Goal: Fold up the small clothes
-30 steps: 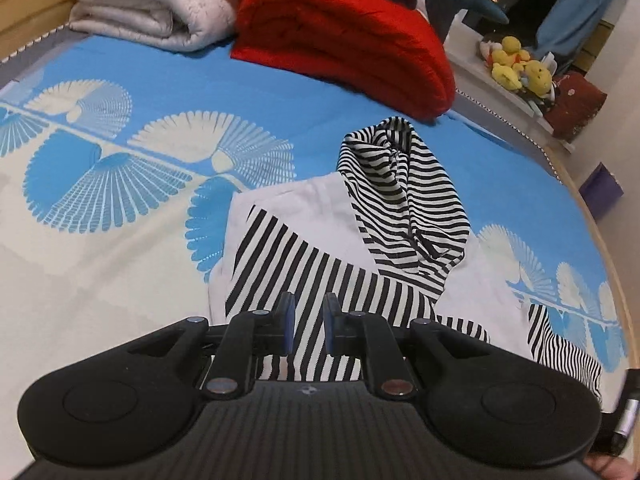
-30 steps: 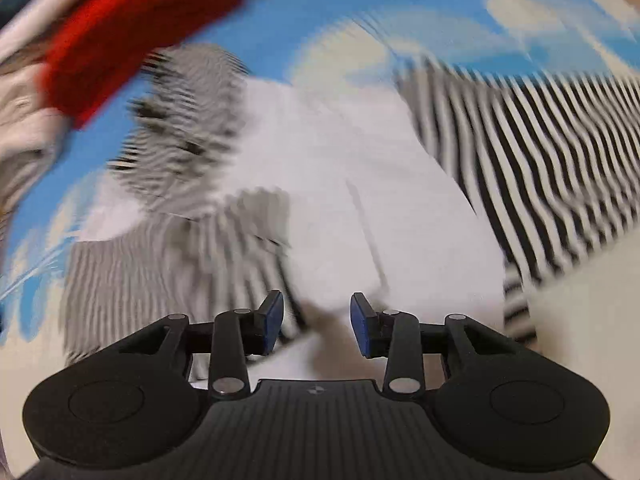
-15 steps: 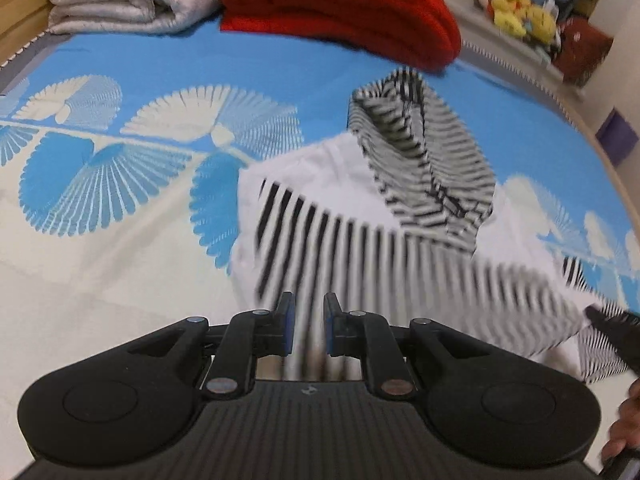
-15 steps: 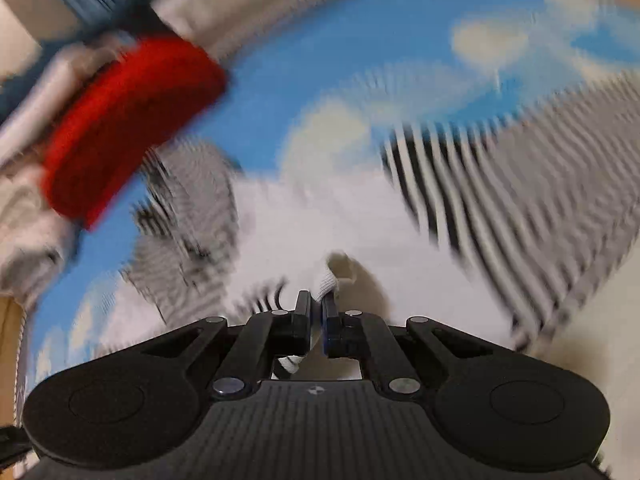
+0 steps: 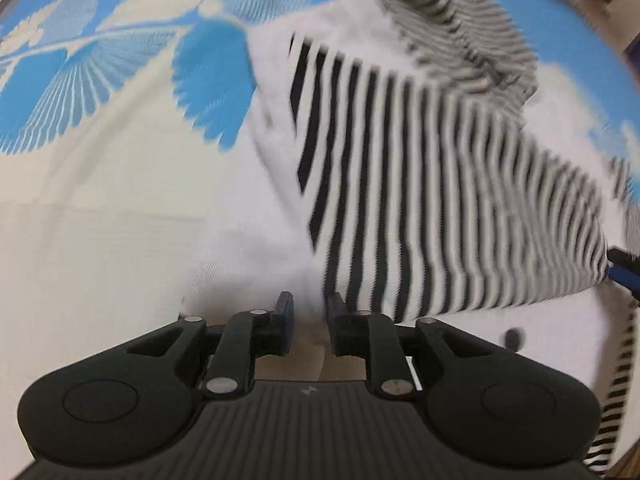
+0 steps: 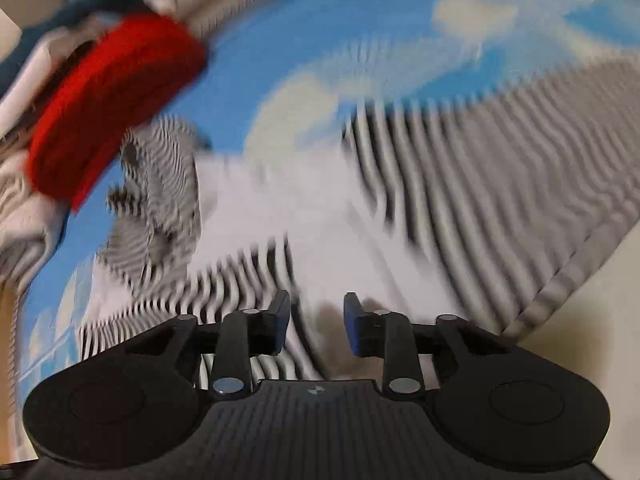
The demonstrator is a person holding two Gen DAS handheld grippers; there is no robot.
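A small white hoodie with black-and-white striped sleeves and hood [image 5: 420, 184] lies on a blue and cream patterned bedspread [image 5: 100, 200]. One striped sleeve is folded across the white body. My left gripper [image 5: 310, 322] is low at the hoodie's near hem, its jaws a narrow gap apart with nothing visibly between them. My right gripper [image 6: 316, 322] is open and empty just above the white body [image 6: 320, 216], between the folded sleeve and the other striped sleeve [image 6: 500, 168]. The right gripper's tip also shows in the left wrist view [image 5: 624, 268]. Both views are motion-blurred.
A rolled red blanket [image 6: 112, 92] and a folded white quilt [image 6: 24, 216] lie at the far side of the bed beyond the hood [image 6: 160, 192]. The cream part of the bedspread stretches to the left of the hoodie.
My right gripper was shut on white fabric half a second ago and has opened, letting it go. My left gripper has moved forward and down to the hem, jaws slightly wider.
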